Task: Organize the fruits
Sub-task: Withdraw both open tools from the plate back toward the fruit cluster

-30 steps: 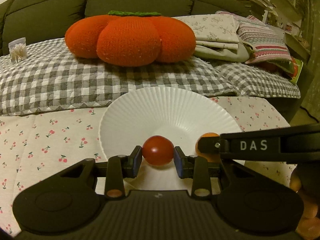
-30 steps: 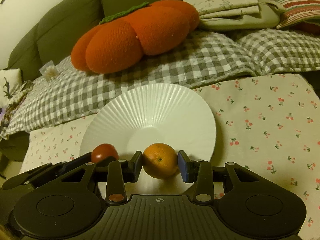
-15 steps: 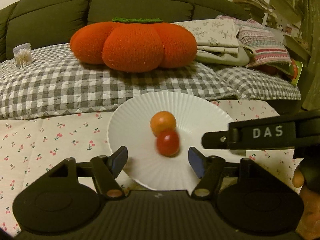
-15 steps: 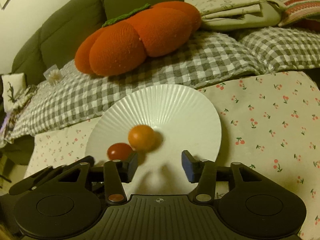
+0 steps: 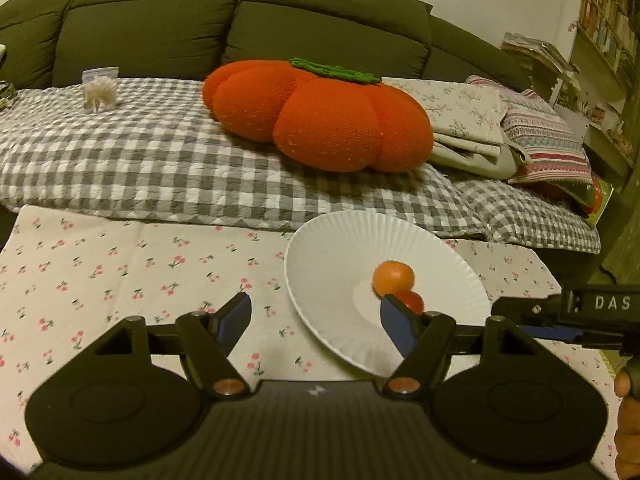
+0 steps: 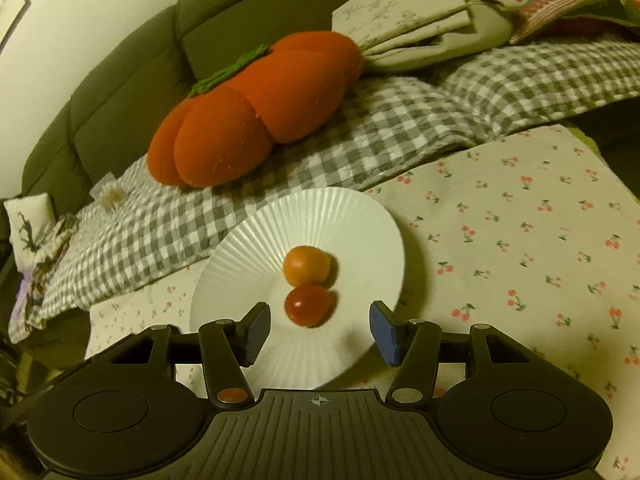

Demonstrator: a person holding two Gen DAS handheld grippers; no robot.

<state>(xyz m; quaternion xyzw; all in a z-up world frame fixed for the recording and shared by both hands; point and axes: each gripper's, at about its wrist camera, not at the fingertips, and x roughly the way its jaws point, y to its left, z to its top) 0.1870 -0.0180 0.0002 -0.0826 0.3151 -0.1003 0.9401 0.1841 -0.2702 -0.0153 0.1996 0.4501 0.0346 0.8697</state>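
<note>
A white ribbed plate lies on the cherry-print cloth. On it rest an orange and a red tomato, touching each other. My left gripper is open and empty, drawn back to the plate's left, its right finger partly covering the tomato. My right gripper is open and empty, just in front of the tomato above the plate's near rim. The right gripper also shows at the right edge of the left wrist view.
The cherry-print cloth covers the table. Behind it a sofa holds a grey checked blanket, a big orange pumpkin cushion and folded linens. Shelves stand at the far right.
Both grippers opened and released the tomato and the orange onto the plate, then pulled back. The left gripper has shifted left; the fruits now rest together on the plate.
</note>
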